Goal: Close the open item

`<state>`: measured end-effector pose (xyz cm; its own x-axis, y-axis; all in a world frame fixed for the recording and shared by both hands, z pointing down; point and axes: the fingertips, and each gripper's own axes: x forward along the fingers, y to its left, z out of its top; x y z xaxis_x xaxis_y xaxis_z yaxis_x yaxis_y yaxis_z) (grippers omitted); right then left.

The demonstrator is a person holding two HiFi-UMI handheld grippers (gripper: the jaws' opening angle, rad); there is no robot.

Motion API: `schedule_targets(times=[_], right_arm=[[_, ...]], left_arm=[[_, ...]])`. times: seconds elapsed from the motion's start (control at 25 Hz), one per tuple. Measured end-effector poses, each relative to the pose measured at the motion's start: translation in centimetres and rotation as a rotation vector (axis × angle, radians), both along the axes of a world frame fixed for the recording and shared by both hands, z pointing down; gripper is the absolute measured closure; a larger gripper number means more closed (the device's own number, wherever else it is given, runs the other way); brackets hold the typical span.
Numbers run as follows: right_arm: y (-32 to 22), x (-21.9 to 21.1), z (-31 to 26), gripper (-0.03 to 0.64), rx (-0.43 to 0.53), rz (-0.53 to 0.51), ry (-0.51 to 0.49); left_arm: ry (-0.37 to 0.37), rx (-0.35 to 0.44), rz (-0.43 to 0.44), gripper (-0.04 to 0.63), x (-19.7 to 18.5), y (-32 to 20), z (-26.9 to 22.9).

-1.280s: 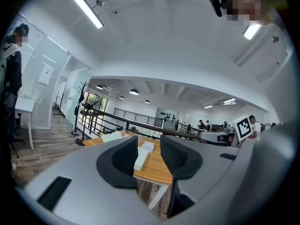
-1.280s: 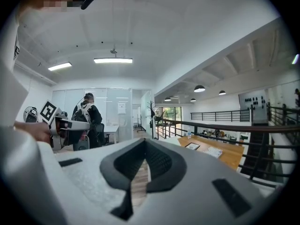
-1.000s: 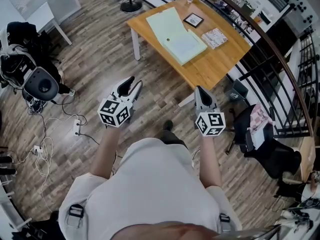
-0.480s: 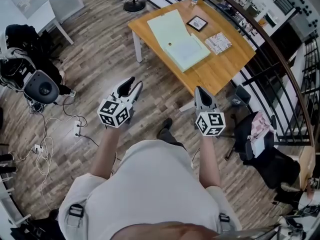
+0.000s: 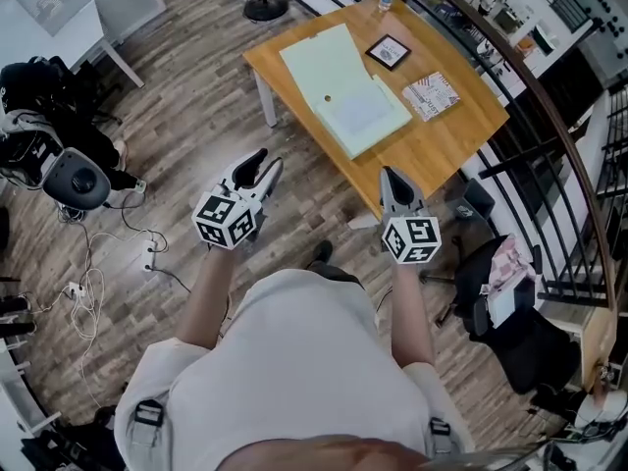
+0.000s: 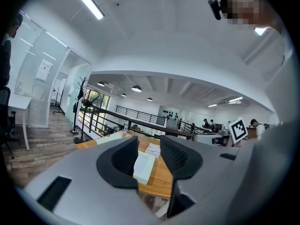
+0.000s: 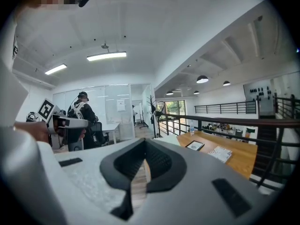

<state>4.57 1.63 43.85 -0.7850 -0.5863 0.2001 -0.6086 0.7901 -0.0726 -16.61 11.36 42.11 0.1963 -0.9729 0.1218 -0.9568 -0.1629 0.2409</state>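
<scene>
Box (image 5: 345, 88) — open on table (image 5: 437, 147).

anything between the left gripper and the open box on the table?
No obstacle: in the head view only bare wooden floor and a strip of tabletop separate the left gripper from the open box.

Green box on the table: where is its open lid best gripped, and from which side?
Probably the lid at its free edge, farthest from the tray, approached from that far end: the lid lies flat open, joined along the tray.
</scene>
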Motion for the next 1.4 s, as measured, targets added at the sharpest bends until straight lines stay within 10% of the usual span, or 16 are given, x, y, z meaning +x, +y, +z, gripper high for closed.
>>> schedule_targets(times=[0.72, 1.4], right_arm=[[-14.2, -0.3, 2.2, 0.614, -0.064, -0.024, 0.006], [-23.0, -6.4, 4.0, 0.614, -0.099, 0.096, 0.051]], left_arm=[[-0.001, -0.049, -0.002, 0.453, 0.1, -14.0, 1.2], [0.011, -0.087, 0.149, 0.452, -7.6, -27.5, 3.2]])
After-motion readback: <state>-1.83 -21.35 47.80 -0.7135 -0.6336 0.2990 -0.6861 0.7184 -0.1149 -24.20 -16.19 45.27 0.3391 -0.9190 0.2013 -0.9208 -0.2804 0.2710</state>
